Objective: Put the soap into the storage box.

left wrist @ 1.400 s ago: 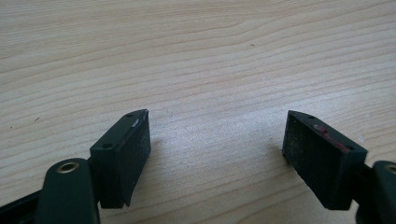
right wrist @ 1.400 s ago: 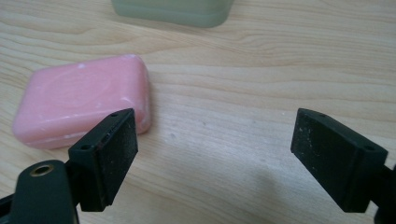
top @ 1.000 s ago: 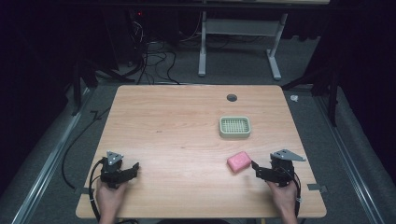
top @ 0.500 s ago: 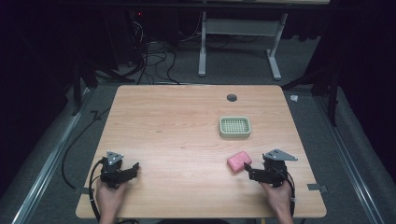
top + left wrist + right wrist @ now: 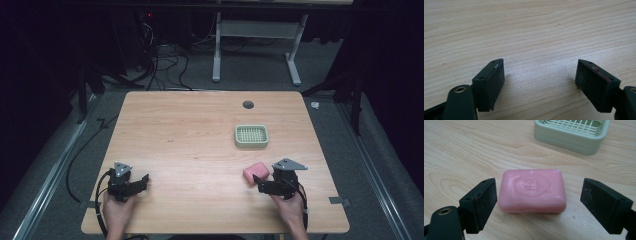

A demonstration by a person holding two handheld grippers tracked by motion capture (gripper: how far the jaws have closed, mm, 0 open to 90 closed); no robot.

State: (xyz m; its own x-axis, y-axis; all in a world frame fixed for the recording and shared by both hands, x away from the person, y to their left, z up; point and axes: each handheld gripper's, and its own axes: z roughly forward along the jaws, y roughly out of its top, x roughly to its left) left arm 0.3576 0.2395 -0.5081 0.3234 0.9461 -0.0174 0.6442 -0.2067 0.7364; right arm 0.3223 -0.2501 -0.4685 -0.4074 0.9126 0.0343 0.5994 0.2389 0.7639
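Right tongs [image 5: 256, 183] low over the wooden surface [image 5: 200, 135], near front-right edge, held by right hand [image 5: 287, 202]. Jaws spread wide, nothing gripped. Pink soap bar [image 5: 255, 172] lies flat on surface directly ahead of the jaws. In right gripper view the soap [image 5: 532, 191] sits between the two pads: left pad just beside the bar's left end, poss. touching, cannot tell; right pad [image 5: 605, 203] clearly apart from bar's right end, bare wood visible in gap. Soap face up w/ embossed oval stamp, lettering too soft to read. A few pale specks on top.

Green soap dish [image 5: 251, 136] w/ grid insert stands beyond the soap, toward far-right part of surface, apart from the bar. In right gripper view the dish [image 5: 571, 133] is at top edge, partly cut off; looks empty as far as visible.

Left tongs [image 5: 141, 182] near front-left edge, in left hand [image 5: 119, 210], well apart from soap and dish. Jaws spread, holding nothing; left gripper view shows bare wood grain between the pads [image 5: 495, 81]. Reddish smear on upper edge of the other pad. Tips look close to or resting on the wood, cannot tell which.

Dark round hole [image 5: 248, 105] in surface near far edge. Cables on the floor [image 5: 160, 65] behind, plus white table legs [image 5: 217, 50].
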